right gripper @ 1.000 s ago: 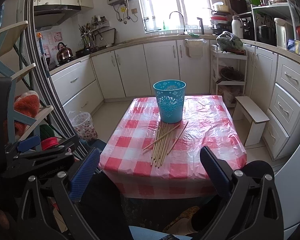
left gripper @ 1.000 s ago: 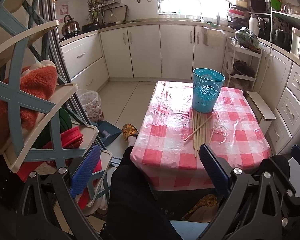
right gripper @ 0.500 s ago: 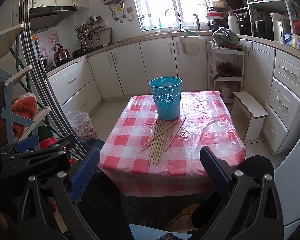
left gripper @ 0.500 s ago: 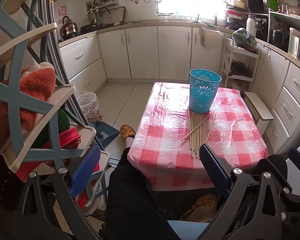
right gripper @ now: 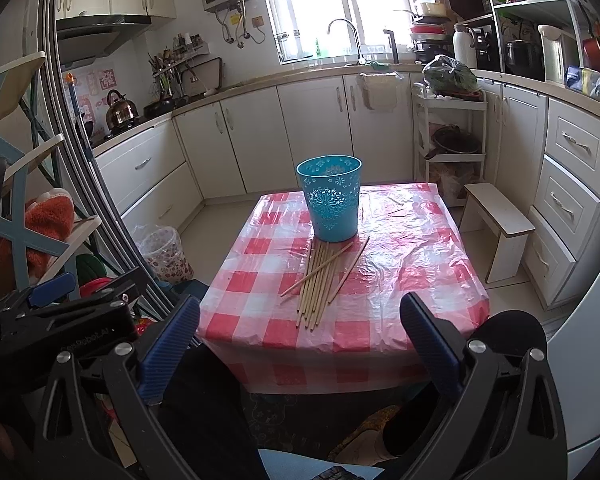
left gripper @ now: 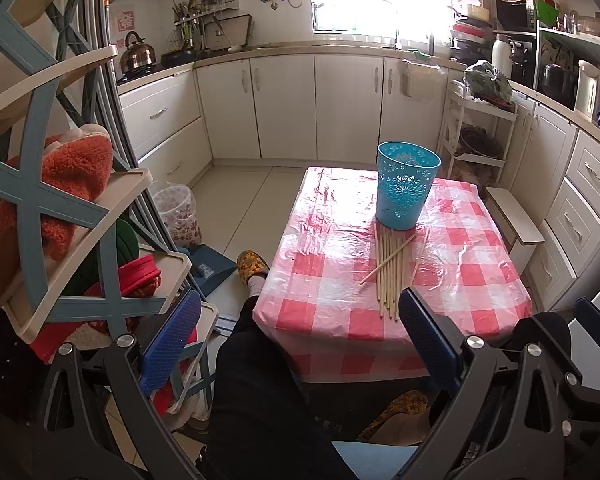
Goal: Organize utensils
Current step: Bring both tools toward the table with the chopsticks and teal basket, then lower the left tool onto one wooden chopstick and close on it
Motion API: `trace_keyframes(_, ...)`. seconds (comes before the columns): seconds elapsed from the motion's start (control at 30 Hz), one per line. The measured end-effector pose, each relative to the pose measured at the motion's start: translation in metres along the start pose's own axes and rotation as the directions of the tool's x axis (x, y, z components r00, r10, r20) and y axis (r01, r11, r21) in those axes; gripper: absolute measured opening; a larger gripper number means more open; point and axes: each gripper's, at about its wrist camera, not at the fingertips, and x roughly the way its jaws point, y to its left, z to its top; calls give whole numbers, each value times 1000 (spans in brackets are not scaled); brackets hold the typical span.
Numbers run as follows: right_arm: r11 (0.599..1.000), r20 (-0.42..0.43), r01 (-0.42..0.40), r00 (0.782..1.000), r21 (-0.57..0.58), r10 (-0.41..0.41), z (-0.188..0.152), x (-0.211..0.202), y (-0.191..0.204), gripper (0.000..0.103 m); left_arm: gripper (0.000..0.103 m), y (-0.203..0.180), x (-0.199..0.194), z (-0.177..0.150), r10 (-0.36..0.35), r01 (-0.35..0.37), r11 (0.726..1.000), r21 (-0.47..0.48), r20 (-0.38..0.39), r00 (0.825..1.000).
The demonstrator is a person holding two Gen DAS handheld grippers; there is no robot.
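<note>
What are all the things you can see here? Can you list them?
Chopsticks: a bundle, count unclear, pale wood, lying loose in front of the basket.
Basket: one, turquoise, upright on the table.
Table: one, red-and-white check cover.
Stool: one, pale wood, right of table.
Kettle: one, metal, far left counter.
Shelf rack: one, blue and cream, left.
Left gripper: open, empty.
Right gripper: open, empty.
Person's legs: dark trousers.

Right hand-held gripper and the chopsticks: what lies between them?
Only bare checked tablecloth and its near edge; the right wrist view shows the open right hand-held gripper short of the chopsticks.
</note>
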Motion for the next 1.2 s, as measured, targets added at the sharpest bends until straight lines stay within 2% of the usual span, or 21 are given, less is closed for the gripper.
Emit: trace_keyframes(1.2, 1000, -18, 10, 1000, 13, -10, 4, 11, -5, 96, 95, -3, 19, 7, -23, 23, 1000, -7, -26, 999)
